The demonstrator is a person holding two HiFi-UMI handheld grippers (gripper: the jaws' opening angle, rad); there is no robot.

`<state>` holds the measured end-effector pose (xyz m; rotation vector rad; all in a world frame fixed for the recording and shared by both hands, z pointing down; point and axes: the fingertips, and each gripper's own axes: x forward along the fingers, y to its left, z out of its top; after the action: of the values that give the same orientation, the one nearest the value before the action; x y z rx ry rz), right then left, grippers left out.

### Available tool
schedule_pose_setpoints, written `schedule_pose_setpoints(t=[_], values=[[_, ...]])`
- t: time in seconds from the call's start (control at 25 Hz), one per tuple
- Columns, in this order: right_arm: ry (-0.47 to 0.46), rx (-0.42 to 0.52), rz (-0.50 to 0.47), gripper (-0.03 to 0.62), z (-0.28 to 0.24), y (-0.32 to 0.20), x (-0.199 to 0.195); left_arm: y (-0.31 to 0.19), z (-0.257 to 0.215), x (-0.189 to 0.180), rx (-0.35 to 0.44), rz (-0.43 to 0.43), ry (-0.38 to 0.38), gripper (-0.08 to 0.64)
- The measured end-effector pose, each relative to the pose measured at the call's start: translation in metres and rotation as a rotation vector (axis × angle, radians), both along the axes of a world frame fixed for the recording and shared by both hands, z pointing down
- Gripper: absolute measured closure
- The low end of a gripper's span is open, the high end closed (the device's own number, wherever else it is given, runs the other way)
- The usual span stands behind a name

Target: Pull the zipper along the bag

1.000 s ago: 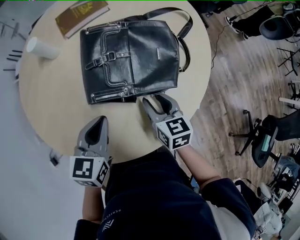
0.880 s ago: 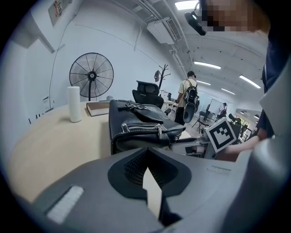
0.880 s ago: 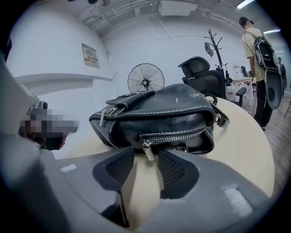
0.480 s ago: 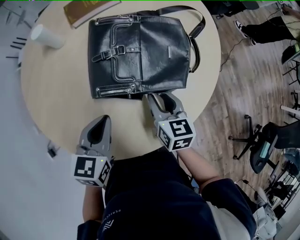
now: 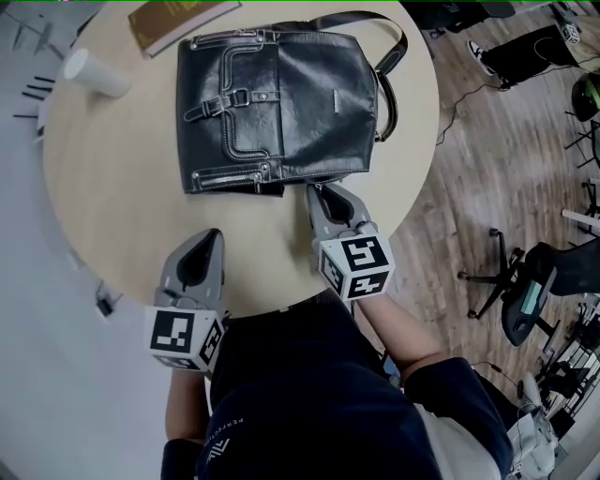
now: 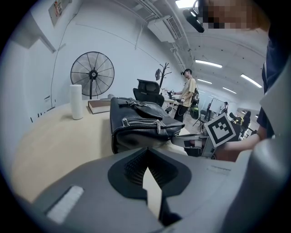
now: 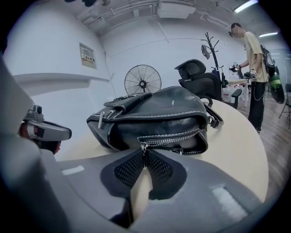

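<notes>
Now pinching the zipper pull

Only the right gripper view shows the right tongs [image 7: 144,155], just closed, pinching the one silver zipper pull [image 7: 142,148] of the one black leather bag [image 5: 281,103], upper centre on the round beige table [image 5: 112,216]. Lower left, the left tongs [image 5: 202,246] are pressed together.

1. No text can be read for certain anywhere.
2. Book [image 5: 173,19] at the table's far edge: cover print too small to read.
3. Small metal plate [image 5: 334,101] on the bag [image 5: 309,141]: lettering unreadable.
4. Wall sign [image 7: 87,55]: blurred.
5. Dark top [image 5: 309,412]: white lettering, too small to read.
6. Left marker cube [image 5: 185,339], right marker cube [image 5: 356,267]: black-and-white squares, no letters.
</notes>
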<state>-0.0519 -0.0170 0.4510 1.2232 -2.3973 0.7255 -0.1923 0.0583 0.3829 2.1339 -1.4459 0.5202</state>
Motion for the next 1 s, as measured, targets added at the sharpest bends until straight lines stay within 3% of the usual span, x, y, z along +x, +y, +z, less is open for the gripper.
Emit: schedule_pose_setpoints(t=[0.64, 0.84, 1.0], values=[[0.063, 0.005, -0.165, 0.581, -0.001, 0.008, 0.007, -0.004, -0.012, 0.037, 0.069, 0.049, -0.022, 0.541], [0.080, 0.017, -0.161, 0.574, 0.001, 0.007, 0.006, -0.005, -0.016, 0.039, 0.090, 0.085, -0.004, 0.541], [0.088, -0.003, -0.141, 0.546, 0.008, 0.009, 0.003, -0.009, -0.022, 0.033, 0.097, 0.093, 0.052, 0.541]])
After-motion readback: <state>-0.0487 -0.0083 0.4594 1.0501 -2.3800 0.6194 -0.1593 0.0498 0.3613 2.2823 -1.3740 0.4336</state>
